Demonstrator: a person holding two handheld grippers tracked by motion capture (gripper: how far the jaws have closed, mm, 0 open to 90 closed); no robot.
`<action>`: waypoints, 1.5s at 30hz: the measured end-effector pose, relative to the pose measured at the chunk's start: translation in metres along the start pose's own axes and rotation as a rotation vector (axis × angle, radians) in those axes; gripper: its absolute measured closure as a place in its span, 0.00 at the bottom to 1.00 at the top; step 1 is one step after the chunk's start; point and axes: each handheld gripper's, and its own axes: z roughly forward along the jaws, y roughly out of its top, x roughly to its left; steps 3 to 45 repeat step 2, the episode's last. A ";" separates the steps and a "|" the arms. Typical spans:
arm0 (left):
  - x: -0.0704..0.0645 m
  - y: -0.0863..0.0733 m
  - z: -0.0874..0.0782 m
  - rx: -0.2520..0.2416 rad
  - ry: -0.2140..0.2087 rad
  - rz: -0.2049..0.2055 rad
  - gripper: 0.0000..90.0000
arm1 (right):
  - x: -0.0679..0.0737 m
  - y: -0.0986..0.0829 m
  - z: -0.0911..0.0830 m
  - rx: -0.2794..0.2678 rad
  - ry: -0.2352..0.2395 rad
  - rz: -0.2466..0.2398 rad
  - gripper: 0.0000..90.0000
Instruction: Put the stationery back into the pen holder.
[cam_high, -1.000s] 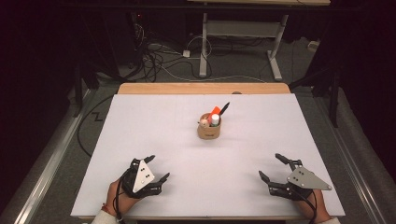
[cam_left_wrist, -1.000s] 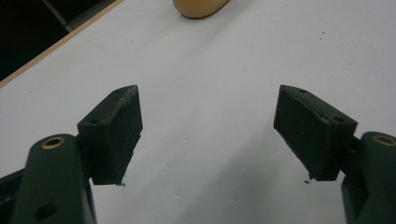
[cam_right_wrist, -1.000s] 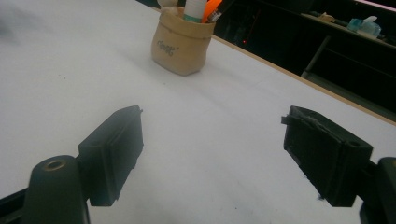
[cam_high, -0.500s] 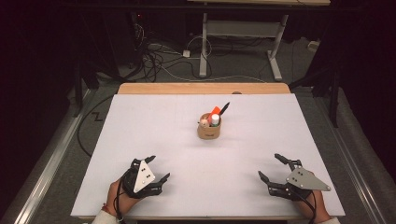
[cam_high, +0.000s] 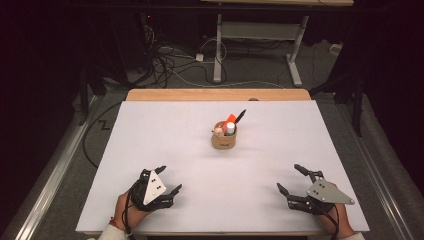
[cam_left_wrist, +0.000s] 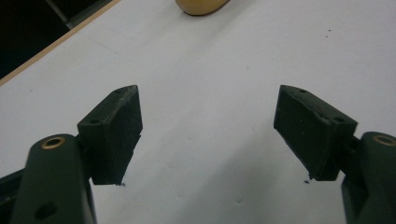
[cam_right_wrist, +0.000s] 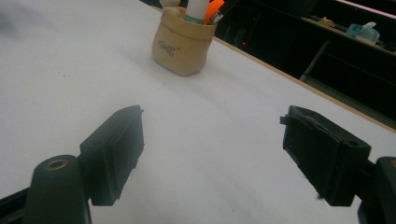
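1. Smooth matte white tabletop (cam_high: 165, 130), with a pale wood strip along its far edge.
2. Mid-tabletop sits a small tan pouch (cam_high: 224, 138), soft and round-bodied with a rolled rim, stuffed with a white tube, an orange piece and a black pen.
3. Left gripper (cam_high: 169, 180), near edge: blocky black jaws spread wide, holding nothing.
4. Right gripper (cam_high: 291, 178), near edge, well apart from the pouch: jaws also spread wide, nothing between them.
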 end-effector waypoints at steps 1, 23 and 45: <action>0.000 0.000 0.000 -0.003 0.001 -0.003 0.26 | 0.000 0.000 0.000 0.000 -0.002 0.001 0.23; 0.000 0.000 0.001 -0.001 0.002 -0.003 0.26 | 0.000 0.000 0.000 0.001 -0.002 0.002 0.23; 0.000 0.000 0.001 -0.001 0.002 -0.003 0.26 | 0.000 0.000 0.000 0.001 -0.002 0.002 0.23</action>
